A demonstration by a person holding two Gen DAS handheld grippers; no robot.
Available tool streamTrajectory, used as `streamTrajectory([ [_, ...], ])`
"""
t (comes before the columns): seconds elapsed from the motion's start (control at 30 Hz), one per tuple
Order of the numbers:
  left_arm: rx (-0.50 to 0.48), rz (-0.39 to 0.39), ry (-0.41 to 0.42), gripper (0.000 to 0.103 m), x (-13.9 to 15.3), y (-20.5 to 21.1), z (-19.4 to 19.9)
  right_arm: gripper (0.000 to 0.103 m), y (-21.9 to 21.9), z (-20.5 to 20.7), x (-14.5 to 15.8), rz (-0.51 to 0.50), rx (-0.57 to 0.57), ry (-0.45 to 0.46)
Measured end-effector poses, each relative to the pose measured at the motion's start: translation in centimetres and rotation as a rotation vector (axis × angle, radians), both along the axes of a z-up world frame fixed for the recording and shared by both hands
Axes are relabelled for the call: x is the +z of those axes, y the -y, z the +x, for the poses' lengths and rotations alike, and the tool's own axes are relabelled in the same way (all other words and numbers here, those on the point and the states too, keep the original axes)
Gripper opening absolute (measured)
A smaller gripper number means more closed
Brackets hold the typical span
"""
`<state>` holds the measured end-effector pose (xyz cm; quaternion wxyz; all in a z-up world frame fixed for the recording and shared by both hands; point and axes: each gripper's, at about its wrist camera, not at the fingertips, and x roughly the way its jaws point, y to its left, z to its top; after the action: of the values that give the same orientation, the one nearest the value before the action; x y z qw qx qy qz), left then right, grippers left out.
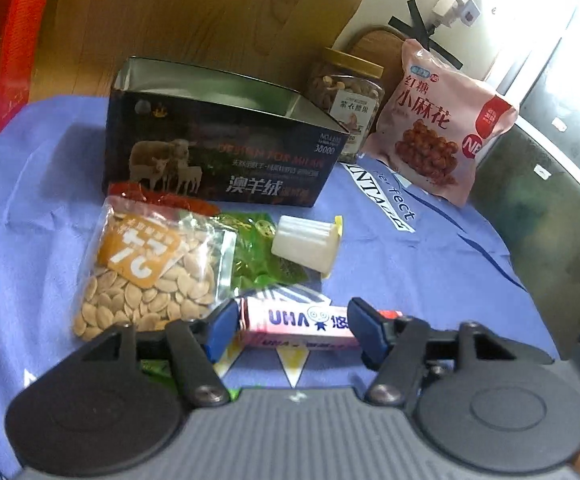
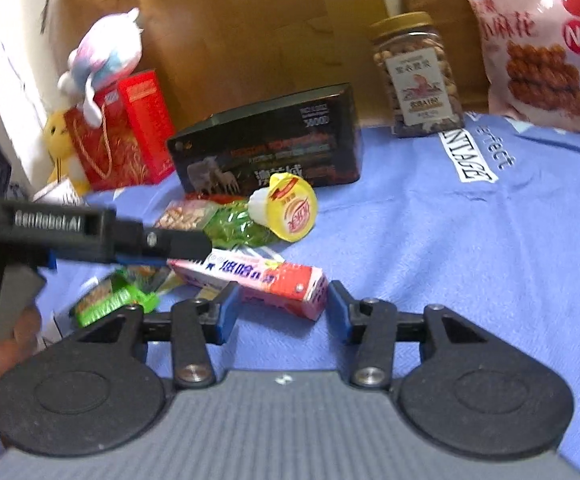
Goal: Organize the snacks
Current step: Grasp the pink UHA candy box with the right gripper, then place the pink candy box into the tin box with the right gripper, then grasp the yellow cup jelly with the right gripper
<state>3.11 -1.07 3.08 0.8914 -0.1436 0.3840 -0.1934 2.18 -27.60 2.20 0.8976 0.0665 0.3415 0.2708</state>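
A pink UHA candy box (image 1: 302,326) lies on the blue cloth between the fingers of my left gripper (image 1: 294,330), which is open around it. In the right wrist view the same box (image 2: 257,280) lies just ahead of my right gripper (image 2: 279,312), open and empty, its jaws astride the box's near end. The left gripper (image 2: 89,236) reaches in from the left there. A seed bag (image 1: 145,272), green packets (image 1: 257,256), a jelly cup (image 1: 308,246) and an open black tin (image 1: 225,136) lie beyond.
A nut jar (image 1: 350,96) and a pink snack bag (image 1: 442,124) stand at the back right. A red gift bag (image 2: 117,140) with plush toys (image 2: 101,56) stands at the left. The table edge (image 1: 530,200) runs along the right.
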Motion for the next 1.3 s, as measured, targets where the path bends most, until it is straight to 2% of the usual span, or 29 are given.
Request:
streamTrajectory([
  [0.07,-0.002,0.022,0.001,0.054,-0.1,0.4,0.1,0.051,-0.6,-0.1,-0.1,-0.033,-0.001,0.020],
  [0.13,-0.003,0.059,0.009,0.050,0.2,0.7,0.2,0.044,-1.1,-0.4,0.0,-0.081,-0.019,0.041],
  [0.17,-0.006,0.043,0.007,0.050,0.5,0.4,0.2,0.039,-1.2,-0.3,0.3,-0.093,-0.027,0.042],
  [0.3,0.004,-0.025,0.094,0.049,3.9,-1.3,0.5,0.039,-1.0,0.5,2.9,-0.034,-0.034,0.123],
  [0.4,0.033,-0.031,0.188,0.049,7.1,-2.5,2.0,0.039,-2.3,2.6,5.7,-0.032,-0.021,0.231],
  [0.53,0.098,-0.020,0.216,0.050,8.8,-3.8,6.2,0.040,-4.8,7.6,7.5,-0.032,-0.010,0.298],
  [0.63,0.103,-0.028,0.177,0.060,8.2,-4.0,10.0,0.045,-6.3,11.3,7.1,-0.036,-0.031,0.271],
  [0.67,0.105,-0.015,0.153,0.069,7.6,-3.8,11.2,0.045,-6.4,12.1,6.9,-0.049,-0.054,0.265],
  [0.73,0.139,0.013,0.107,0.069,7.1,-3.8,11.9,0.044,-5.4,12.3,6.7,-0.039,-0.114,0.242],
  [0.83,0.112,-0.053,0.186,0.070,7.4,-4.8,9.4,0.044,-2.5,9.6,6.1,0.088,-0.125,0.185],
  [0.9,0.096,-0.056,0.212,0.070,7.1,-4.9,7.2,0.045,-1.6,7.3,4.8,0.107,-0.100,0.152],
  [0.97,0.057,-0.081,0.188,0.070,6.2,-4.6,5.9,0.047,-2.1,6.0,3.1,0.084,-0.051,0.107],
  [1.1,0.012,-0.105,0.087,0.070,4.2,-3.1,5.5,0.070,-4.8,5.9,0.2,-0.008,-0.011,0.049],
  [1.2,-0.009,-0.121,0.029,0.070,3.0,-1.9,5.9,0.069,-6.4,6.6,-1.0,-0.064,0.009,0.009],
  [1.23,-0.016,-0.133,0.008,0.070,2.5,-1.6,6.1,0.066,-6.5,6.6,-0.9,-0.069,0.008,0.023],
  [1.27,-0.021,-0.138,-0.012,0.070,2.1,-1.2,6.4,0.057,-6.6,6.7,-0.8,-0.066,0.014,0.019],
  [1.3,-0.024,-0.138,-0.029,0.070,1.6,-0.9,6.7,0.054,-6.6,6.6,-1.1,-0.062,0.021,0.015],
])
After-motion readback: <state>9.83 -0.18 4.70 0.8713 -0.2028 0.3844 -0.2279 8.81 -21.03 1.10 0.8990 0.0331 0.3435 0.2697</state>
